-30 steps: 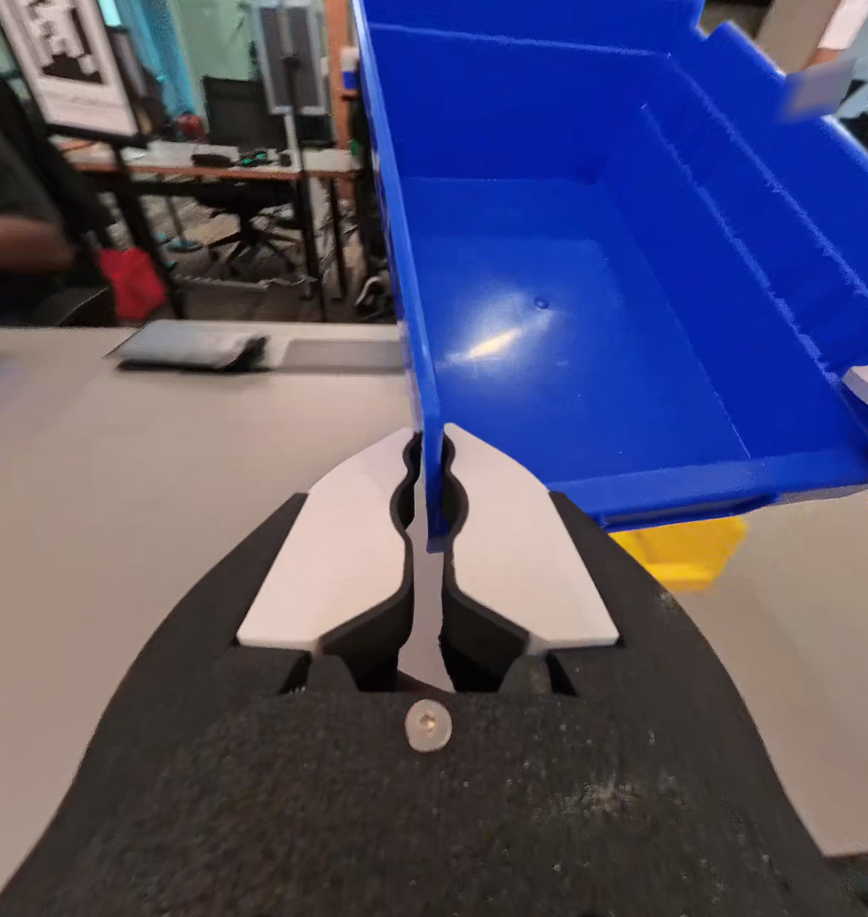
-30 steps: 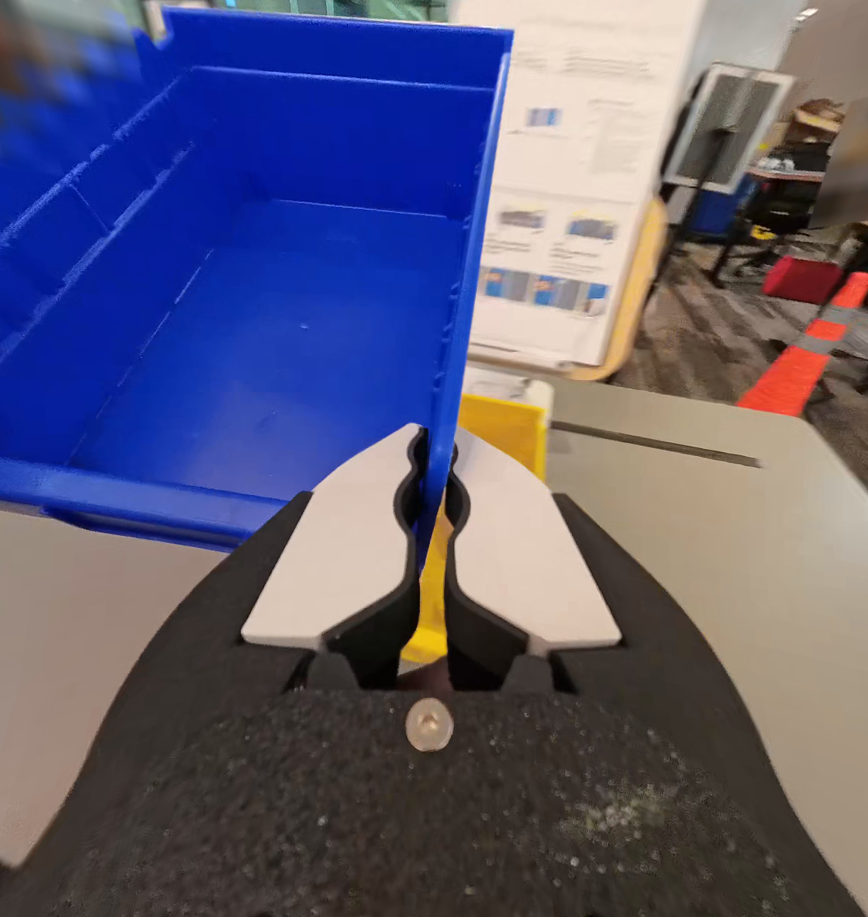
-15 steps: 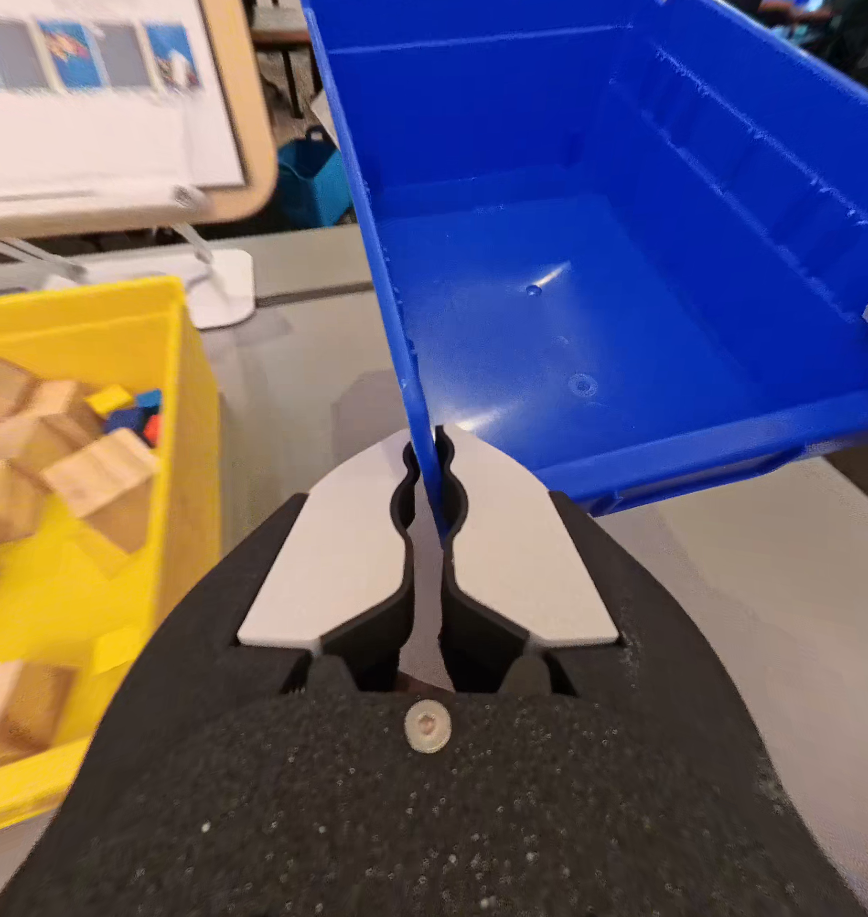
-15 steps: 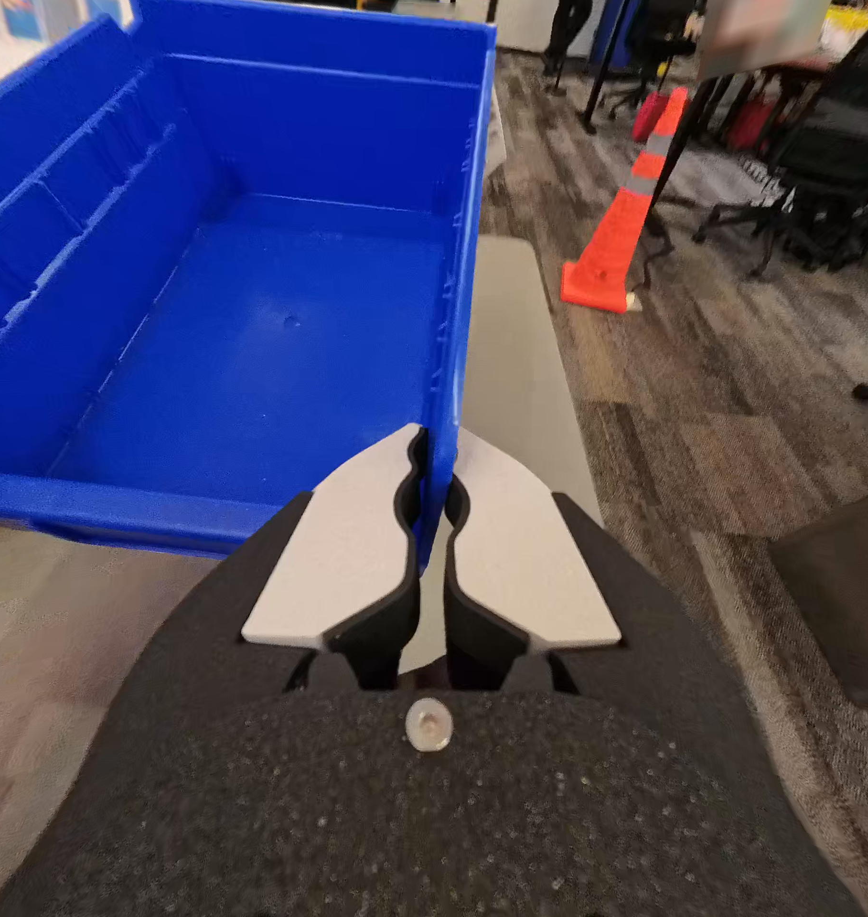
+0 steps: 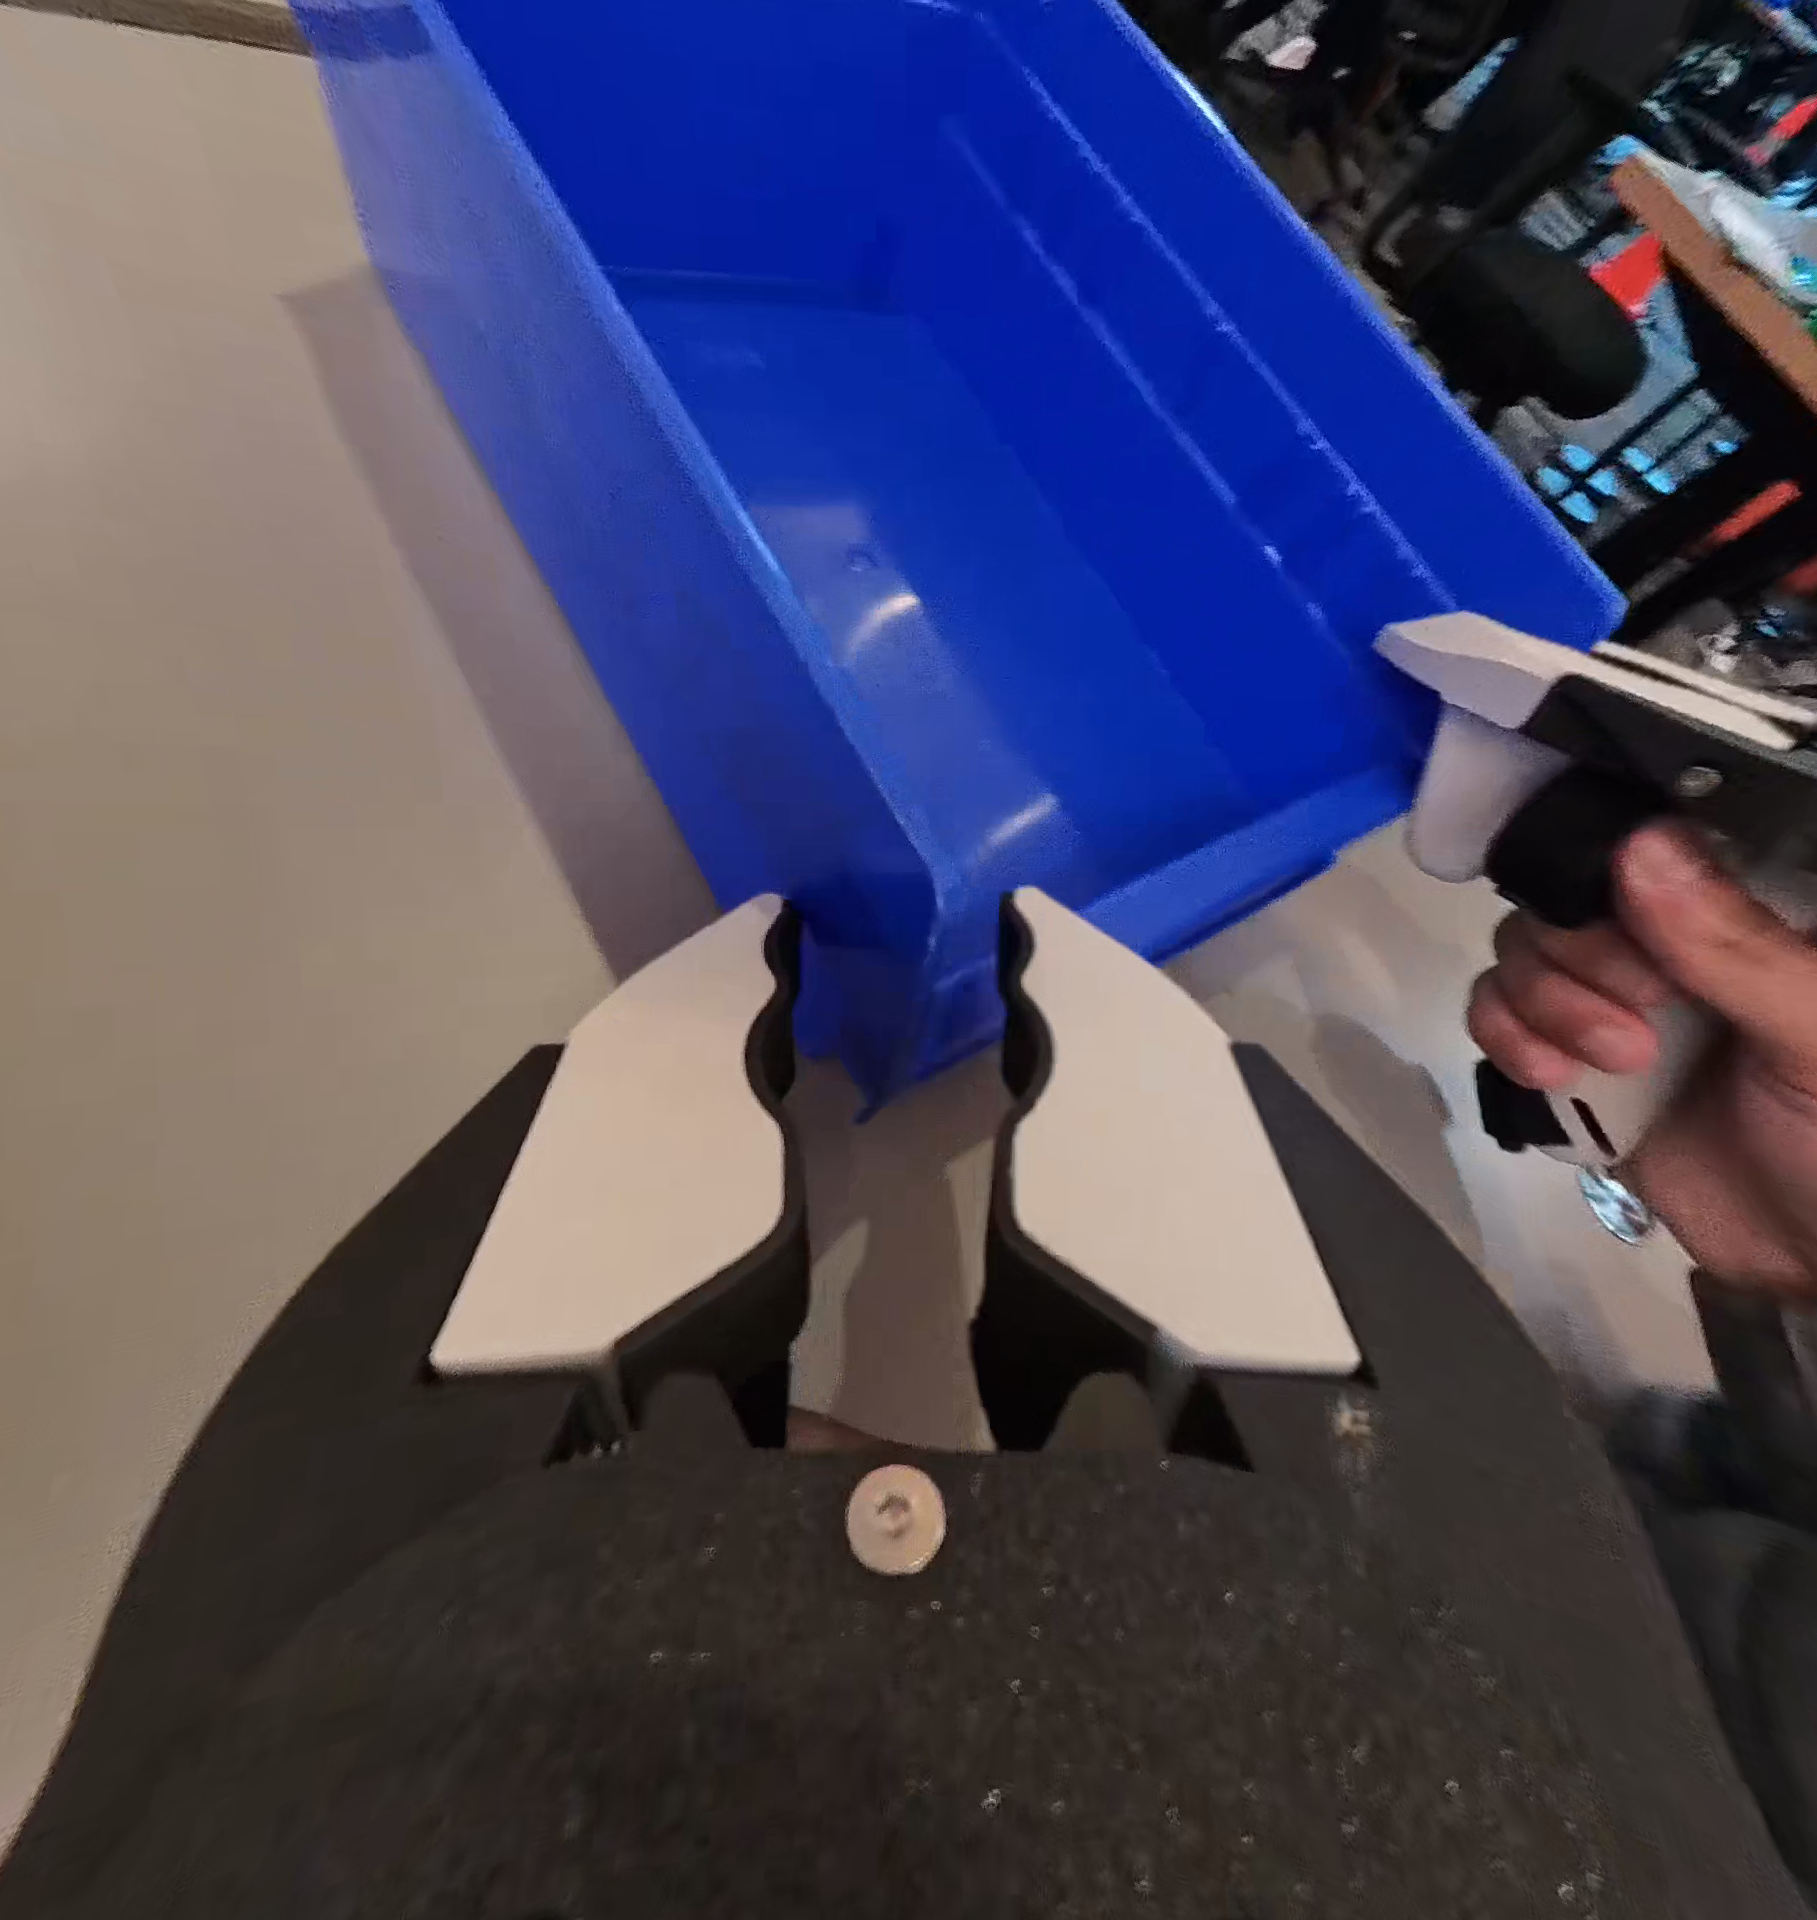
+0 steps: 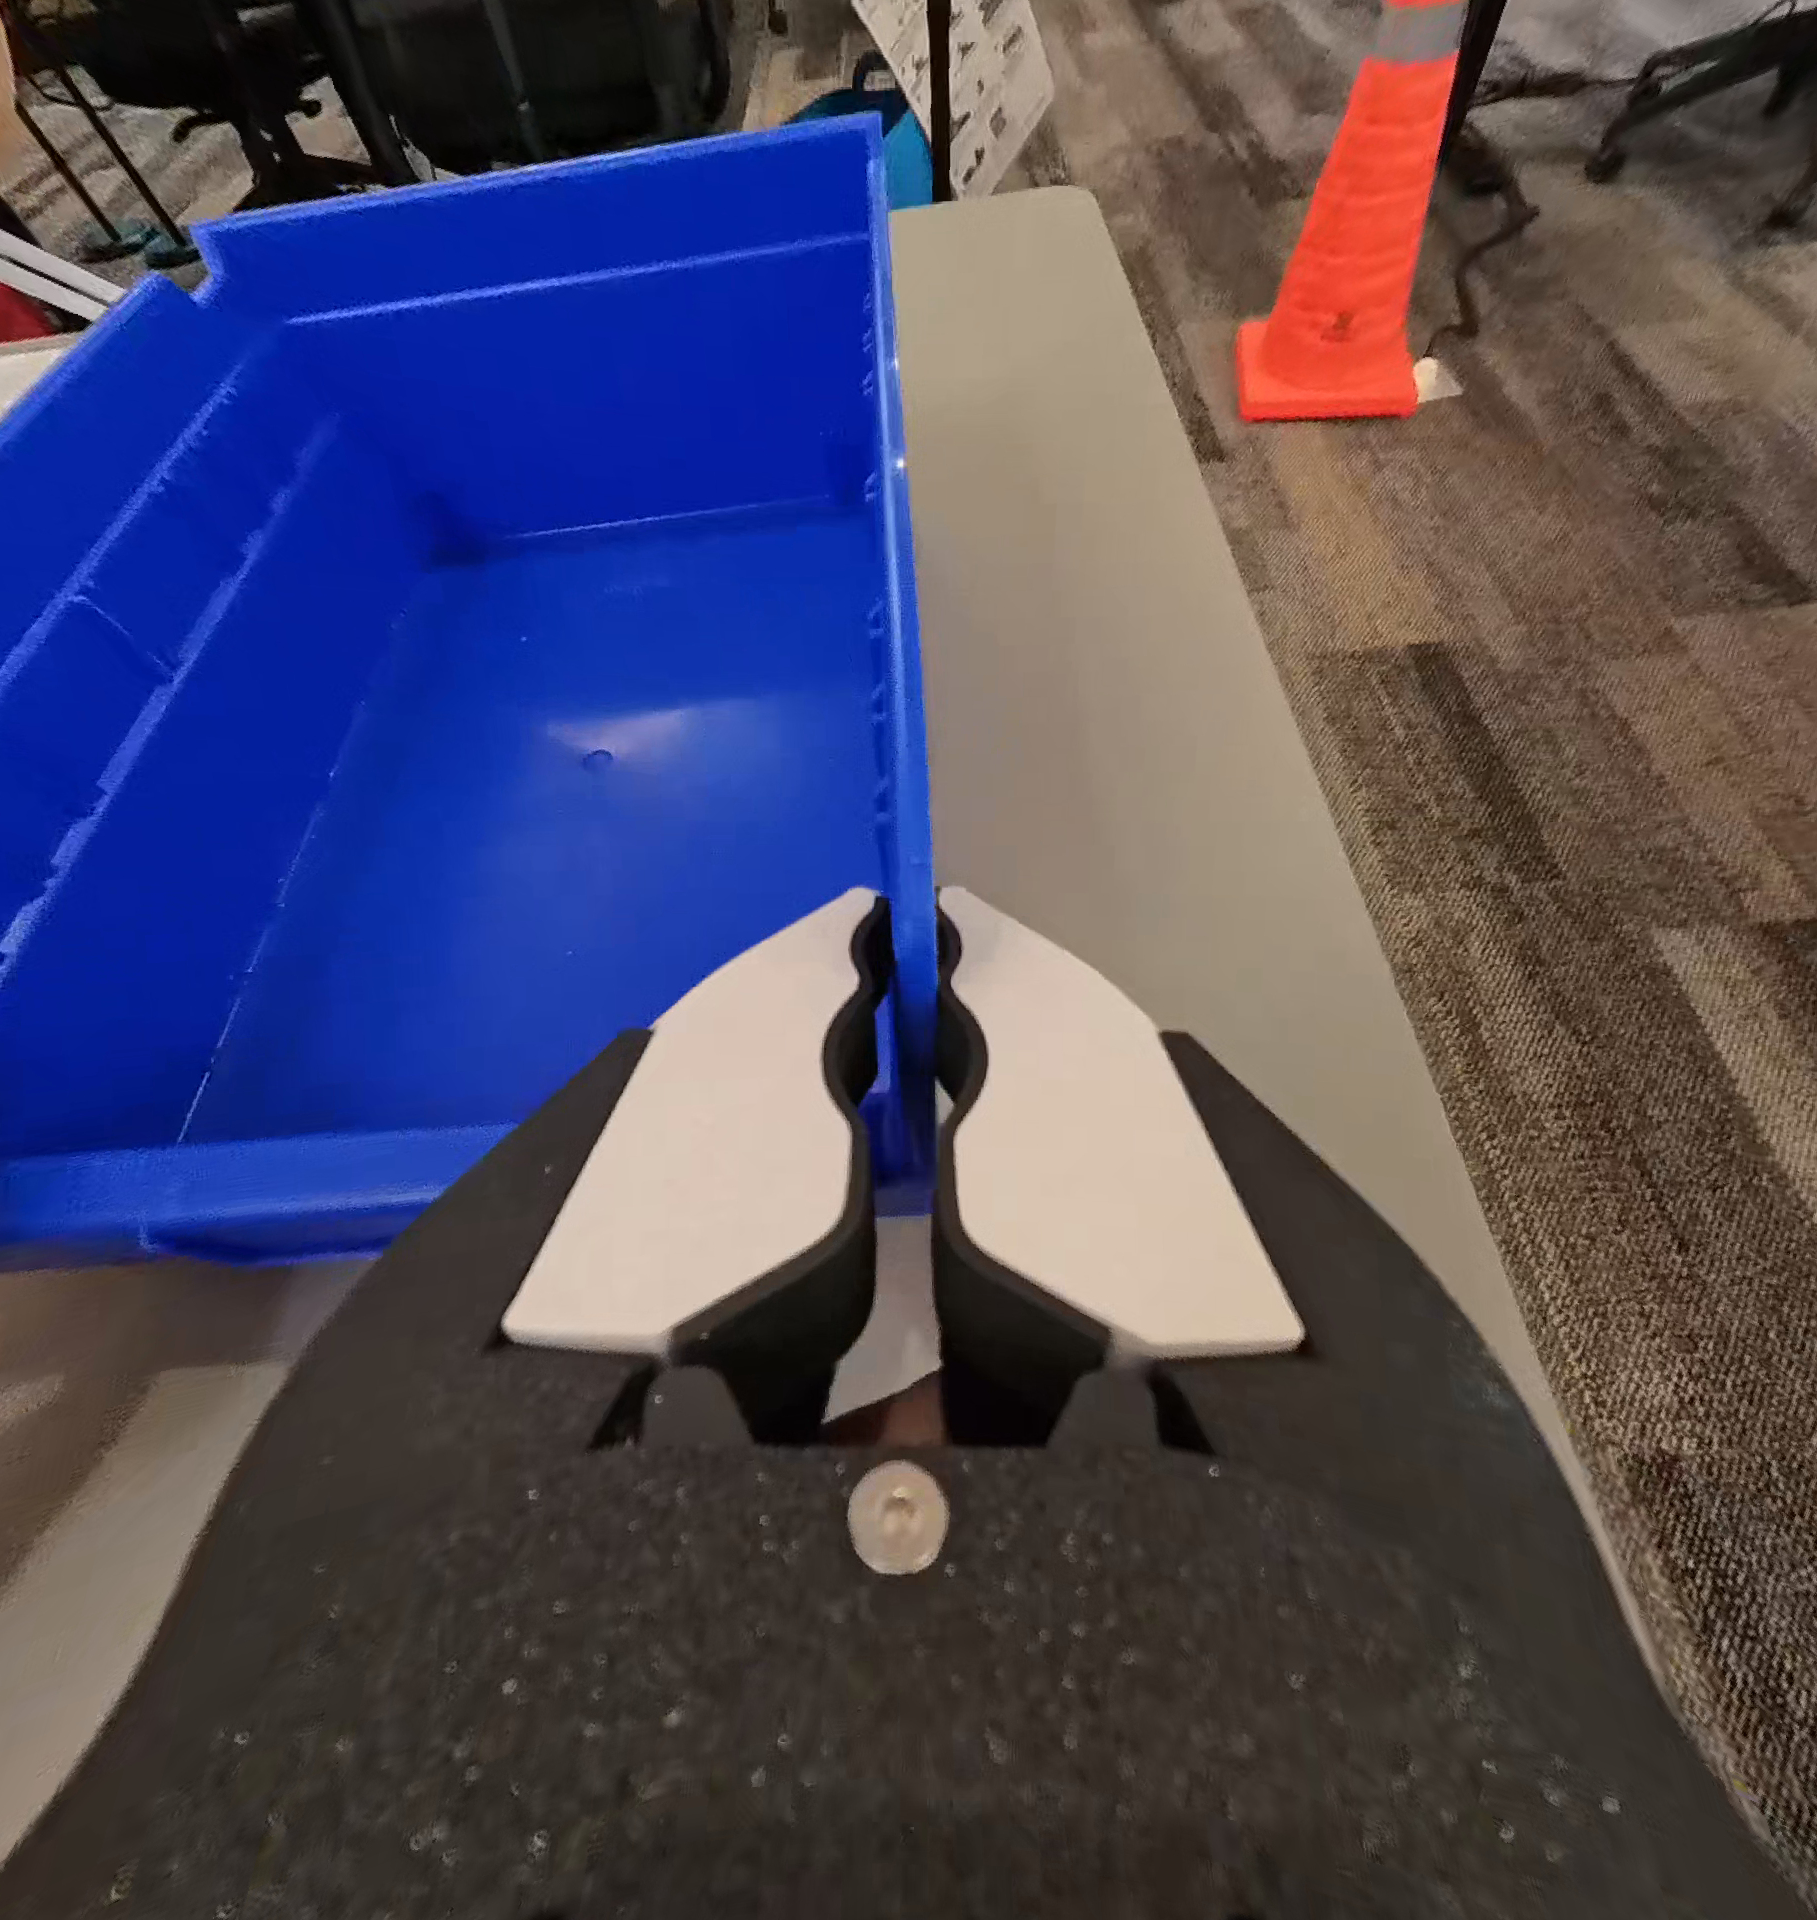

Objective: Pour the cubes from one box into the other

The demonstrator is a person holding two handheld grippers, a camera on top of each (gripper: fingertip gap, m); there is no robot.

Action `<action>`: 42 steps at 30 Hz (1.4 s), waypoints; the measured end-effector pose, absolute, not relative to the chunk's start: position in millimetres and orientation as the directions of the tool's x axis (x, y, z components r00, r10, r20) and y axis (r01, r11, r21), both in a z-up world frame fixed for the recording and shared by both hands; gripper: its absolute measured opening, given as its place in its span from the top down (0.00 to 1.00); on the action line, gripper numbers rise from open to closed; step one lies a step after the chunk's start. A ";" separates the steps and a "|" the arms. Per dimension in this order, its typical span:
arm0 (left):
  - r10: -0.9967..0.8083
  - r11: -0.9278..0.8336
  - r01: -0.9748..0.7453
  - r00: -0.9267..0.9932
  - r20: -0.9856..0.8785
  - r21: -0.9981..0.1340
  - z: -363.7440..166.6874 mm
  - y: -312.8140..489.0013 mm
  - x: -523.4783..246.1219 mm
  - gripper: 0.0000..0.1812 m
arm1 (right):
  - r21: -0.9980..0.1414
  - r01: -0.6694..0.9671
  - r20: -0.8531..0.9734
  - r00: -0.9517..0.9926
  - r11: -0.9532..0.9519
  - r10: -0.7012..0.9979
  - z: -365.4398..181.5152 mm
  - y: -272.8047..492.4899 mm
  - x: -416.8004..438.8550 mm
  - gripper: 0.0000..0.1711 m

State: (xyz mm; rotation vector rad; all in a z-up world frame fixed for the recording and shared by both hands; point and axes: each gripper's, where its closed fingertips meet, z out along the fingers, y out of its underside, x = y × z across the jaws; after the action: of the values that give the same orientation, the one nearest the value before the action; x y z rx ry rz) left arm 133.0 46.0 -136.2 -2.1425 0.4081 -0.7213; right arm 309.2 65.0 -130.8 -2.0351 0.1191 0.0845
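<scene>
The blue box (image 6: 530, 748) fills the upper left of the right wrist view and lies empty, its floor bare and glossy, with no cubes in sight in either view. I judge the pouring done and the box being set back on the grey table (image 6: 1070, 727), close to the table's right-hand edge where the carpeted floor (image 6: 1558, 831) begins.

The right claw (image 6: 909, 914) is closed narrow on the box's right side wall near the front corner, one finger inside the wall and one outside. That pinch on a thin upright wall gives a firm hold for tipping and steadying a wide, light container. In the left wrist view the same claw appears at the right of the frame, clamped on the box's corner, with the person's hand (image 5: 1662, 1049) wrapped round its grip.

The left claw (image 5: 899, 914) stands parted at lower centre, its fingers on either side of the box's near corner with daylight showing on both sides. It looks like a release, though the blur makes it hard to say whether a pad touches the plastic.

The box sits skewed across the upper centre of the left view. The receiving box is in neither frame. An orange cone (image 6: 1351, 229) stands on the floor at upper right.
</scene>
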 end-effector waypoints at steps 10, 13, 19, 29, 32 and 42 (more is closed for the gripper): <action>-0.614 -0.325 -0.133 0.783 0.102 -0.936 -19.5 24.2 -1.7 0.71 | -0.950 0.139 0.138 0.990 -0.281 0.022 -13.9 25.3 262.2 0.82; -0.500 -0.298 -0.177 0.866 -0.004 -0.938 -16.6 30.2 -102.2 0.66 | -0.943 0.236 0.177 0.953 -0.234 0.246 4.8 21.8 168.3 0.80; -0.233 -0.409 -0.064 0.972 0.036 -0.910 -77.8 40.0 -241.7 0.56 | -0.931 0.062 -0.128 0.867 -0.359 0.481 -54.2 32.2 -25.1 0.67; -0.223 -0.560 0.013 0.960 0.166 -0.829 -133.4 59.7 -241.8 0.94 | -0.838 0.108 0.044 0.990 -0.534 0.132 -134.2 51.7 -54.5 0.98; -0.196 -0.552 -0.011 0.973 0.117 -0.834 -130.9 62.4 -254.8 0.98 | -0.852 0.085 0.039 0.994 -0.516 0.099 -129.0 48.4 -66.2 0.98; -0.067 -0.400 0.039 0.995 0.071 -0.916 -67.5 69.1 -392.9 0.99 | -0.944 0.083 0.038 0.989 -0.319 0.145 -63.6 68.6 -201.4 0.98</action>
State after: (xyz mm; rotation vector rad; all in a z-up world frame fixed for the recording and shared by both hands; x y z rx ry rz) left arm -392.9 69.1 -67.5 -1.9788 0.0203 -0.1143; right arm -201.4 68.6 -63.6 -1.8975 -0.1641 0.0624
